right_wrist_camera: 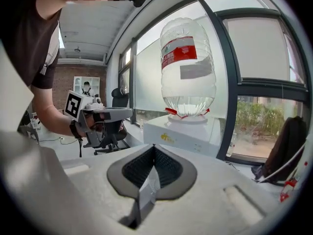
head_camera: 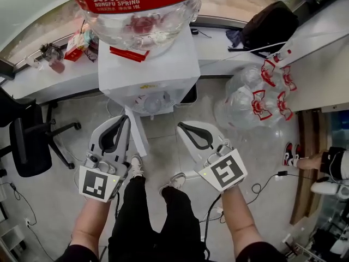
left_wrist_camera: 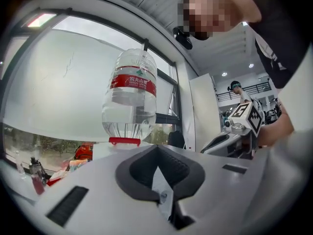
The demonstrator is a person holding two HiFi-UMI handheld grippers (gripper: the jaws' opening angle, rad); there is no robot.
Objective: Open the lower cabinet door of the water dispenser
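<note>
- Two grippers are held in front of the water dispenser [head_camera: 147, 70], side by side and apart from each other, and neither is touching it.
- The left gripper [head_camera: 122, 121] is seen with its jaws pressed together, and nothing is caught between them.
- The right gripper [right_wrist_camera: 154, 153] is likewise closed tight and empty.
- A large water bottle [head_camera: 140, 15] with a red label is seated upside down on top of the dispenser.
- The lower cabinet door [head_camera: 136, 131] appears to be the narrow white panel seen edge-on, swung out from the dispenser's front toward the person's legs [head_camera: 155, 217]. It lies between the two grippers, nearer the left one.
- Several empty bottles [head_camera: 256, 97] are piled on the floor to the right of the dispenser.
- A black office chair [head_camera: 32, 141] is parked to the left of the dispenser.
- A black backpack [head_camera: 271, 25] is set on the ledge behind the dispenser, to its right.
</note>
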